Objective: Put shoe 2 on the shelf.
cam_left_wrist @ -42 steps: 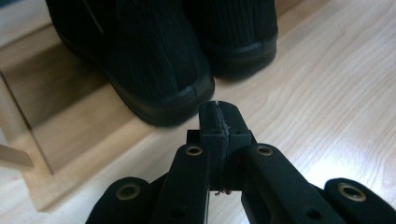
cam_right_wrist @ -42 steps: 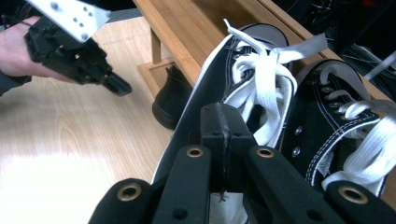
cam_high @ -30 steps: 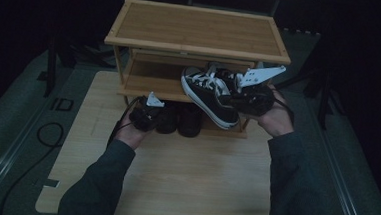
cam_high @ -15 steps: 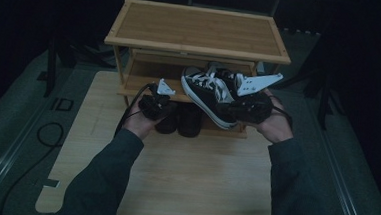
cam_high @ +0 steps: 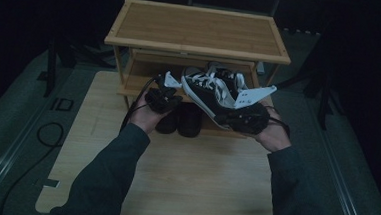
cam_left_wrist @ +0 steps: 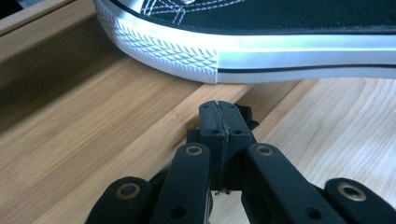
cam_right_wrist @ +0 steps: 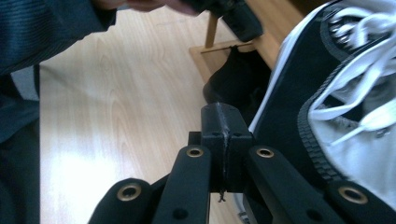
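A black canvas sneaker [cam_high: 207,93] with white laces and a white sole hangs tilted in front of the wooden rack's lower shelf [cam_high: 140,69]. Its heel end lies against my right gripper [cam_high: 225,118], which is shut with nothing between its jaws. In the right gripper view the sneaker [cam_right_wrist: 299,107] presses along the right side of the gripper [cam_right_wrist: 223,119]. My left gripper [cam_high: 171,95] is shut and empty, just below the sneaker's toe. In the left gripper view the ribbed toe [cam_left_wrist: 177,51] floats above the shelf board [cam_left_wrist: 93,130], beyond the gripper [cam_left_wrist: 219,114].
The two-tier wooden rack [cam_high: 198,30] stands on a light wooden board [cam_high: 199,178]. A second sneaker [cam_high: 228,74] sits behind on the lower shelf. Two dark shoes [cam_high: 190,120] stand under the rack. A cable [cam_high: 51,134] lies on the floor at left.
My left hand has lifted and moved right, up to the sneaker's toe. My right hand has sunk a little toward me with the sneaker against it.
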Motion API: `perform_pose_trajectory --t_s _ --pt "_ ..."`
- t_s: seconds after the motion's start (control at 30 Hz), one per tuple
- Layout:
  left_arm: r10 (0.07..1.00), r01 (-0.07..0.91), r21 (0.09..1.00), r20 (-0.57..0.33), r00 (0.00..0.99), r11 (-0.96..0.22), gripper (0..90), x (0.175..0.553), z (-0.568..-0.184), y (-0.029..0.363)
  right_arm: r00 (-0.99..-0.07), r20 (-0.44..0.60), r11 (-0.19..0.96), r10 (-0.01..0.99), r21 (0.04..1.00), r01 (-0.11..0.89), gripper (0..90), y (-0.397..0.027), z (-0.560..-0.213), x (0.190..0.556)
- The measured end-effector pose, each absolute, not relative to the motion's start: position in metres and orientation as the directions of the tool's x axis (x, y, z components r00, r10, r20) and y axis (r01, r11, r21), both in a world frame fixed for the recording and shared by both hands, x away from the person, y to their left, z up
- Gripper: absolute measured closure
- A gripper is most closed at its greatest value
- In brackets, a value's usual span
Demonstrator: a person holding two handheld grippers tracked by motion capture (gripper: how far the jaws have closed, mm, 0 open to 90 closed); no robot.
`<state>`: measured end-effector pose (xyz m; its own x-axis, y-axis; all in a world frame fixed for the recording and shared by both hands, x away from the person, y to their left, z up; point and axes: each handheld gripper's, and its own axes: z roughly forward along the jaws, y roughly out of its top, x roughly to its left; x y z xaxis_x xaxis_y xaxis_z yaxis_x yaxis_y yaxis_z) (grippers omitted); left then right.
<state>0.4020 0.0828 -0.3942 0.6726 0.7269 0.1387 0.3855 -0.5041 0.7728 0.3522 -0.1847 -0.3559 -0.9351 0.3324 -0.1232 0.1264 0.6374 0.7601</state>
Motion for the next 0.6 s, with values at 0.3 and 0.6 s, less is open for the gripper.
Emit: perform_pose_trajectory --t_s 0.3,0.6 --pt "0.725 0.375 0.774 0.152 0.671 -0.509 90.0 0.408 -0.392 0.074 -0.943 -0.104 0.653 0.315 0.745 0.136 89.9 -0.185 -0.377 0.347" --pt "0.733 0.372 0.777 0.162 0.661 -0.508 90.0 0.413 -0.392 0.063 -0.948 -0.071 0.656 0.311 0.737 0.160 89.9 -0.190 -0.395 0.345"
